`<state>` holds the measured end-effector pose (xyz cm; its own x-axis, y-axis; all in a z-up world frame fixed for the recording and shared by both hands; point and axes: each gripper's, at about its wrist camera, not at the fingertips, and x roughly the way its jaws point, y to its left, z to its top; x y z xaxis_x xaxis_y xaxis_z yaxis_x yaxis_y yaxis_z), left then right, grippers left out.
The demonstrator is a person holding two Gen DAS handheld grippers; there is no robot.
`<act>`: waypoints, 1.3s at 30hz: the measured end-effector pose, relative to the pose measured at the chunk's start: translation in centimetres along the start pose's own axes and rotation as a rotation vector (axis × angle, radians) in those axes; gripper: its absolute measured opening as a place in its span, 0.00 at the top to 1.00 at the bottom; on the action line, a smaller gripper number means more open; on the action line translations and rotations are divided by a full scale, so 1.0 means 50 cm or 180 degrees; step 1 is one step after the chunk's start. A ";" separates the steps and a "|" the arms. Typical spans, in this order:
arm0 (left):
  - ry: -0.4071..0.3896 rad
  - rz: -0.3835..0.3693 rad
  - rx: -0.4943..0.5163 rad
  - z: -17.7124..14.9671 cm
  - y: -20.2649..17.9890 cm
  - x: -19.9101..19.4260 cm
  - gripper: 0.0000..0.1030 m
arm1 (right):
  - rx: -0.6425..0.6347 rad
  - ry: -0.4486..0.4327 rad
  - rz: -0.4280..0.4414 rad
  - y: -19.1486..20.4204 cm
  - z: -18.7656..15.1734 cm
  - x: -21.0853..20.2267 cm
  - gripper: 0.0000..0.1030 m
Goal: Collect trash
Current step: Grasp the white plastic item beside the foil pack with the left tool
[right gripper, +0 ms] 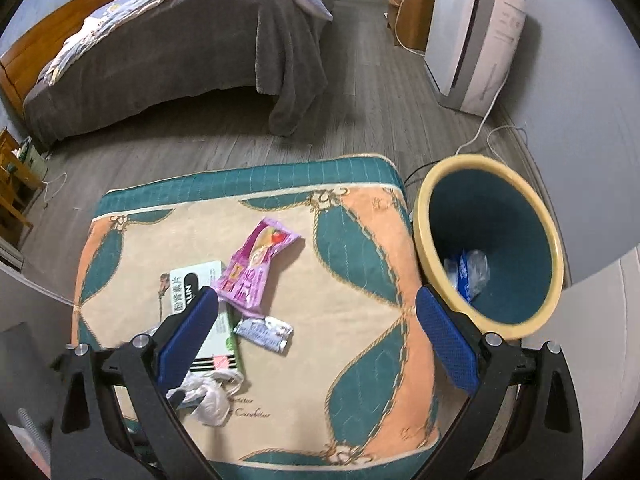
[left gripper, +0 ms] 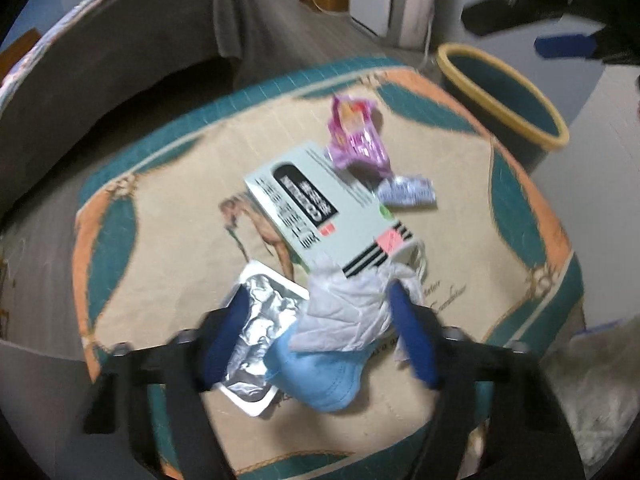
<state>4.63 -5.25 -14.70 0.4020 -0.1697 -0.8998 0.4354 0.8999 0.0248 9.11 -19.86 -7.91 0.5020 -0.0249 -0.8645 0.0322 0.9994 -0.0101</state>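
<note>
The crumpled white tissue (left gripper: pixel 344 312), lying on the patterned teal-and-peach cushion (left gripper: pixel 160 208), is bracketed at twelve o'clock by the wide-spread left gripper (left gripper: pixel 320 328), seemingly untouched, while the right gripper (right gripper: pixel 320 340) is held open farther off.

We see the left hand-held gripper (left gripper: pixel 316 332) in its own wrist view, its two blue-padded fingers (left gripper: pixel 412 336) spread apart, the black frame of its mount filling the bottom of that view. Both fingers point forward and downward; motion blur softens their outlines. The right hand-held gripper (right gripper: pixel 316 344) appears in its own wrist view with its blue-padded fingers (right gripper: pixel 446 344) set wide apart, nothing between them. Its textured pads face inward, and its black linkage arms with silver pivot screws run to the lower corners. In the left wrist view we also glimpse the right gripper at the upper right, dark and blurred.
</note>
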 end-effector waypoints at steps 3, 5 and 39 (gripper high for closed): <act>0.0002 -0.0043 0.0165 0.005 -0.014 0.007 0.75 | -0.0018 0.0050 -0.0068 0.001 -0.005 0.010 0.06; -0.0026 -0.0117 0.0237 0.008 -0.021 0.002 0.91 | -0.0040 0.0065 -0.0141 0.001 -0.004 0.019 0.06; -0.0037 -0.0170 0.0356 0.023 -0.016 -0.023 0.90 | 0.0198 0.0160 -0.0121 -0.060 0.034 0.069 0.06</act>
<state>4.73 -6.25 -13.20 0.3848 -0.2213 -0.8961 0.5433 0.8391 0.0261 12.19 -22.96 -10.02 0.4555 -0.0600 -0.8882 0.1047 0.9944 -0.0135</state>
